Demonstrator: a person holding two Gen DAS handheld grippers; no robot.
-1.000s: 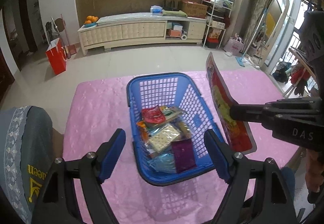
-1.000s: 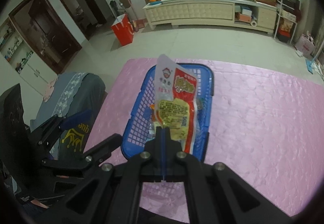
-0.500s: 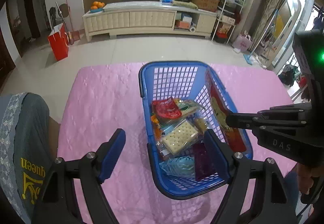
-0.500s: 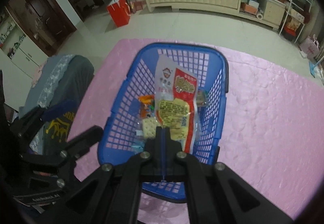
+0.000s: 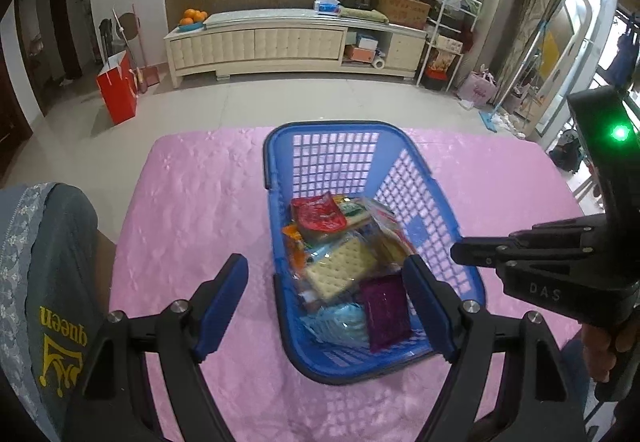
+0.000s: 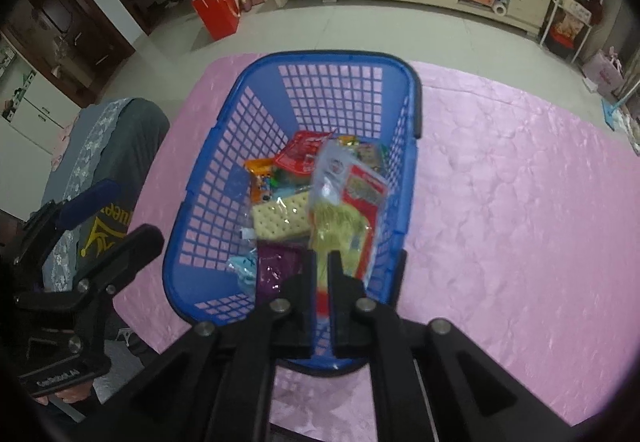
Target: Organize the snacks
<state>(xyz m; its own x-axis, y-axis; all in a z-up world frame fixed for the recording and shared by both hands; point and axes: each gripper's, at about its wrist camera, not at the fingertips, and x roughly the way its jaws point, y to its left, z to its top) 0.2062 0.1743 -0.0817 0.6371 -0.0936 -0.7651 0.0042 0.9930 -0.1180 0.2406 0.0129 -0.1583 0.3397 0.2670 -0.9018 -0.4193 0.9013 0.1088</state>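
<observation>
In the left wrist view, a blue plastic basket [image 5: 362, 242] with grid walls is seen on a pink quilted tablecloth [image 5: 192, 226]. Inside the basket are glossy snack packets: a red packet [image 5: 318, 215] at the far end, a clear pack of square crackers [image 5: 340, 272] in the middle and a purple packet [image 5: 386, 312] at the near end. The left gripper [image 5: 324, 306] is held wide open just above the near part of the basket, its blue-padded fingers [image 5: 222, 300] on either side of the packets, with nothing between them. The black right gripper [image 5: 460, 254] is seen at the right, over the right wall of the basket.

In the right wrist view, the right gripper [image 6: 321, 262] is slightly parted. A flat, shiny red and yellow packet [image 6: 348, 218] is seen blurred just beyond the fingertips, over the right side of the basket [image 6: 280, 90]; whether it is touched cannot be told.
</observation>
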